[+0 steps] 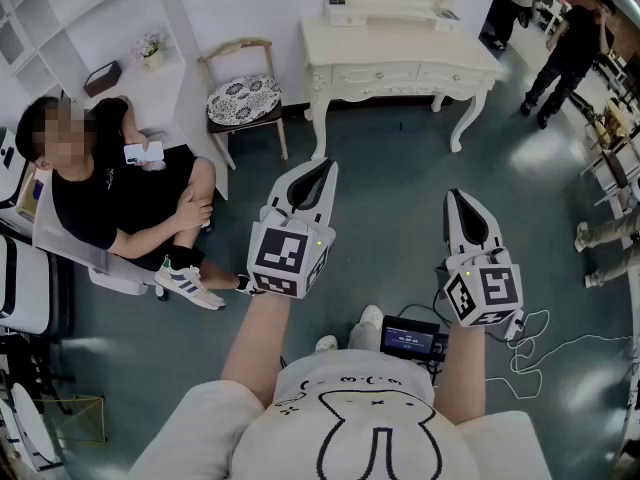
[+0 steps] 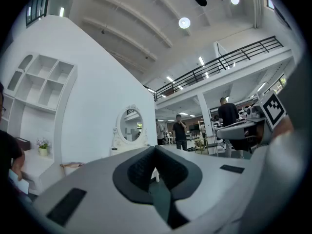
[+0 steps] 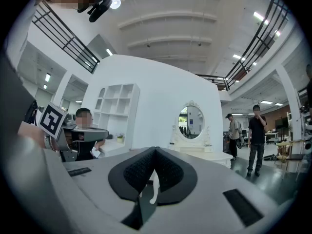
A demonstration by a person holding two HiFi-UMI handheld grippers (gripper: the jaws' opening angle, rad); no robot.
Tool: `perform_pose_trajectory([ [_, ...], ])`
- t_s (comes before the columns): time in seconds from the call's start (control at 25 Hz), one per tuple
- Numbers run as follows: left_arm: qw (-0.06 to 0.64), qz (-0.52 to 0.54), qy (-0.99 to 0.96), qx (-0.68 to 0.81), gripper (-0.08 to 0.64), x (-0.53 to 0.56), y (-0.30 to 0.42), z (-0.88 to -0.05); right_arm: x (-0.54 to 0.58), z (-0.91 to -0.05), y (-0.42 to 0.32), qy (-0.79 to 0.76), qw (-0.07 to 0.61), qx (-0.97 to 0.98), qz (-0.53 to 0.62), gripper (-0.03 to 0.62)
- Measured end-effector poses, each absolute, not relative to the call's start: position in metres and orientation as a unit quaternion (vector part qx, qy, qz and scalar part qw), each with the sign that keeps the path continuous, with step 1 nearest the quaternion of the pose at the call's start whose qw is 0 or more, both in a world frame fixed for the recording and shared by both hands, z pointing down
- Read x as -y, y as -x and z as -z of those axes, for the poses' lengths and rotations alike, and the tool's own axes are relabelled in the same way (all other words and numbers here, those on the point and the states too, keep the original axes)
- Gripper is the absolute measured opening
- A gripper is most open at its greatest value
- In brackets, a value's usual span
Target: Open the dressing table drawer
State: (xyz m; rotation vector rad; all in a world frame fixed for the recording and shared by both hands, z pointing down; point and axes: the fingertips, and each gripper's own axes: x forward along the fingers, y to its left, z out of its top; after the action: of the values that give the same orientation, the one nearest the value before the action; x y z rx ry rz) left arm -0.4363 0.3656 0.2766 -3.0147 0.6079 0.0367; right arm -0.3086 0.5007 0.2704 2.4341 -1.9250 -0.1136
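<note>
The white dressing table stands against the far wall, across a stretch of grey floor, with an oval mirror on top. Two drawers in its front are closed. My left gripper is held out level towards it, jaws shut with nothing between them; the tips meet in the left gripper view. The right gripper is level beside it, also shut and empty. Both are well short of the table.
A person sits on a chair at the left, feet stretched onto the floor. A chair with a patterned cushion stands left of the table. White shelving fills the left corner. People stand at the far right. A small screen and cables lie by my feet.
</note>
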Motion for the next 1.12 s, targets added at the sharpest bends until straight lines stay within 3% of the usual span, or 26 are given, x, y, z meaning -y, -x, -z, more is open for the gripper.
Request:
perform_pose_trajectory([
  [0.52, 0.025, -0.005, 0.978, -0.209, -0.003, -0.367, 0.441, -0.294, -0.498, -0.280, 0.310, -0.774, 0.009, 0.632, 0.033, 0.017],
  [1.12, 0.018, 0.001, 0.971, -0.236, -0.002, -0.262, 0.345, -0.297, -0.380, -0.288, 0.213, -0.761, 0.032, 0.648, 0.028, 0.015],
])
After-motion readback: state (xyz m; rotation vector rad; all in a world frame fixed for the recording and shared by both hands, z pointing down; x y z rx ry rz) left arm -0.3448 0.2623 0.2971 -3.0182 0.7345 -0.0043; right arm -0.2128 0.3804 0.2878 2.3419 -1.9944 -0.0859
